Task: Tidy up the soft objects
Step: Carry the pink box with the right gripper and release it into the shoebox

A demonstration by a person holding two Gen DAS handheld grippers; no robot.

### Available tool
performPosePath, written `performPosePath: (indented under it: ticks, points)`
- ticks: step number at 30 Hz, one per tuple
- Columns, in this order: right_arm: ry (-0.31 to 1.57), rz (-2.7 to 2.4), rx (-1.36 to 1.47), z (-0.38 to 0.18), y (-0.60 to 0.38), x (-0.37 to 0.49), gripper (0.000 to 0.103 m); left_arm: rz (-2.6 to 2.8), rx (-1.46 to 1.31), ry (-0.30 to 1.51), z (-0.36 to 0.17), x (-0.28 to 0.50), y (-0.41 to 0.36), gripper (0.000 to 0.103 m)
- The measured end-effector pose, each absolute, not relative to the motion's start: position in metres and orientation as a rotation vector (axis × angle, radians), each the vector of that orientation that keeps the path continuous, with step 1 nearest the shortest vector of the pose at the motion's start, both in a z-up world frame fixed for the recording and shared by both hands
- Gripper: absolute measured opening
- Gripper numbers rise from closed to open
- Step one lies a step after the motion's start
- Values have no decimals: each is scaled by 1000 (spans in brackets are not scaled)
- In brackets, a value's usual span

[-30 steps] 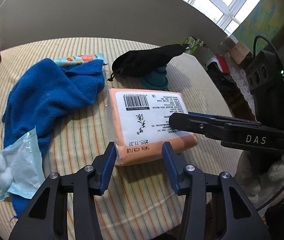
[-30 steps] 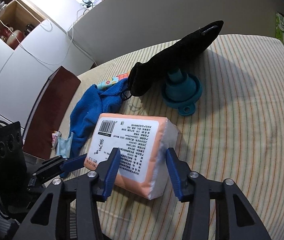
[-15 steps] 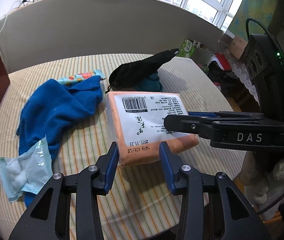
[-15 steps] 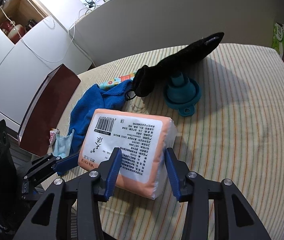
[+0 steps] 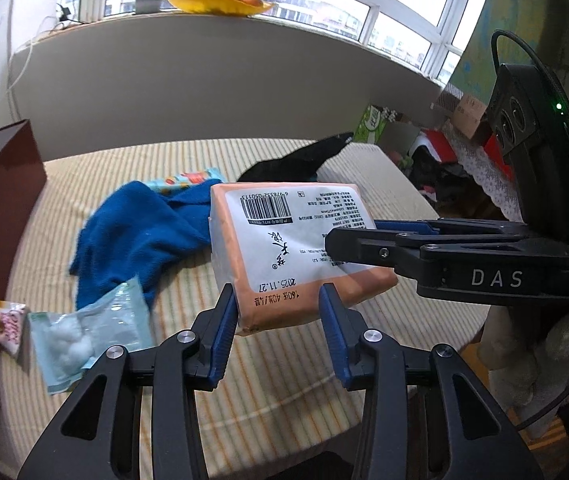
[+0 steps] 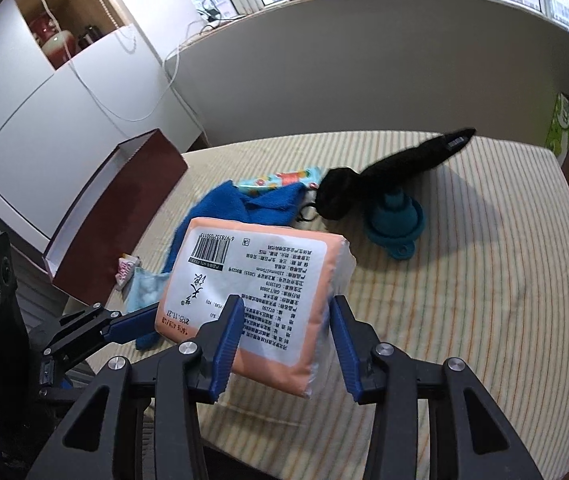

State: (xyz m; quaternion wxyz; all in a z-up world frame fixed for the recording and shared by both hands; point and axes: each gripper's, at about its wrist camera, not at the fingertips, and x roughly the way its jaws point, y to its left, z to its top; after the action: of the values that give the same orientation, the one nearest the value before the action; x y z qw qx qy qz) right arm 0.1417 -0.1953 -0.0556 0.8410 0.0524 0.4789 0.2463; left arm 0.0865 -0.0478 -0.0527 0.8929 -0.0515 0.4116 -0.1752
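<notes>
Both tongs, left [image 5: 278, 312] and right [image 6: 282, 328], pinch the tissue pack [image 5: 292, 248], lifted above the surface [image 6: 484, 300]. Keep grips even; carry it level toward the box [image 6: 124, 208].

Round table w/ striped cloth [image 5: 96, 168]. On it: blue towel [image 5: 144, 236] at left-centre, colourful packet [image 5: 182, 178] partly under it, cotton-ball bag [image 5: 84, 336] near front edge, small pink packet [image 5: 10, 322] beside dark red box [image 6: 124, 208], teal funnel [image 6: 394, 222] w/ black pouch [image 6: 384, 168] draped over it.
</notes>
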Motion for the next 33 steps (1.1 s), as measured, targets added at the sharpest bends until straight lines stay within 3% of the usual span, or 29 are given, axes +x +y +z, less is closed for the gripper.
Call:
performPosePath:
  ticks: [33]
  points:
    - [890, 828, -65, 9, 55, 157, 41, -20, -257, 653, 6, 49, 163, 39]
